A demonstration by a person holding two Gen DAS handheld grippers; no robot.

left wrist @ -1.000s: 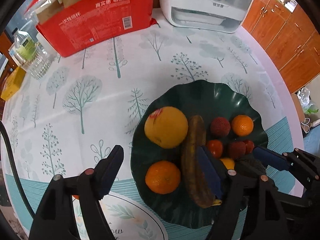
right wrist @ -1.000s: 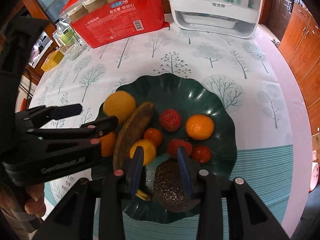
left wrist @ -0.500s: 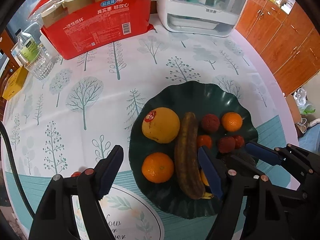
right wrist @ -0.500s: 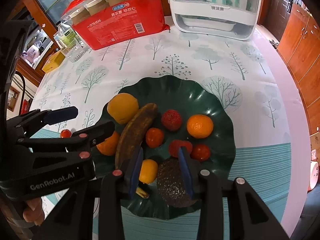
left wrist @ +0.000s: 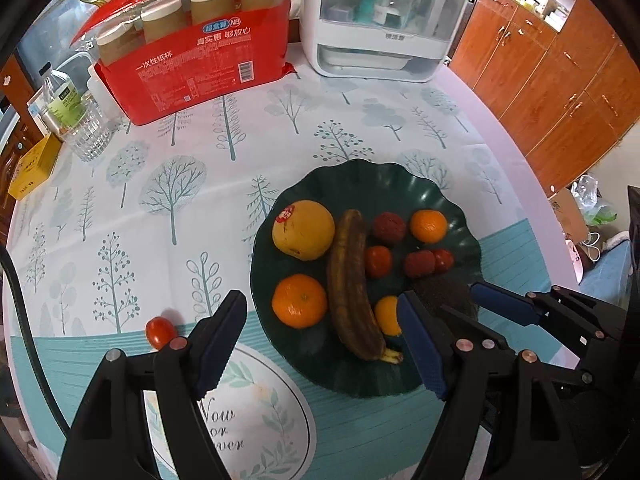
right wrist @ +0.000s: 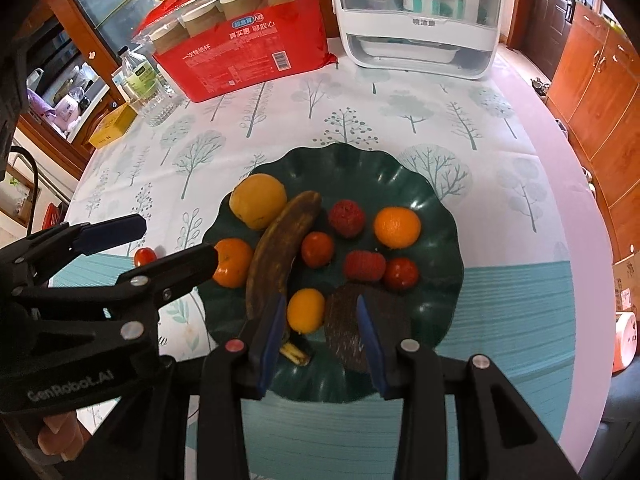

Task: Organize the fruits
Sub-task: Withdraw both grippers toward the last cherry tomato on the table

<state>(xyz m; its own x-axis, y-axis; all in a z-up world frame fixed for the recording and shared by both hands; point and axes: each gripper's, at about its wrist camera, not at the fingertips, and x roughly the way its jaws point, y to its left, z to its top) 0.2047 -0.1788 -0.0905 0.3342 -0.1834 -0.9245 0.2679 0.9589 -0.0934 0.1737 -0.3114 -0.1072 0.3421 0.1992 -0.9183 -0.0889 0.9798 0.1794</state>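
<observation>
A dark green wavy plate (left wrist: 400,176) (right wrist: 436,208) holds several fruits: a brown banana (left wrist: 352,280) (right wrist: 280,248), a large orange (left wrist: 304,230) (right wrist: 259,206), mandarins, red lychees, small tomatoes and a dark avocado (right wrist: 344,320). One cherry tomato (left wrist: 160,331) (right wrist: 145,257) lies on the cloth left of the plate. My left gripper (left wrist: 320,340) is open and empty above the plate's near-left edge; it also shows in the right wrist view (right wrist: 160,240). My right gripper (right wrist: 320,340) is open and empty above the plate's near edge, over the avocado; it also shows in the left wrist view (left wrist: 500,304).
A red pack of paper cups (left wrist: 192,60), a white appliance (left wrist: 384,20), a water bottle (left wrist: 68,104), a glass (left wrist: 88,132) and a yellow box (left wrist: 32,168) stand at the table's far side. Wooden cabinets (left wrist: 560,80) are to the right.
Both grippers have pulled back and up from the plate, so more of the table shows. The cherry tomato left of the plate has come into view. The fruits have not moved.
</observation>
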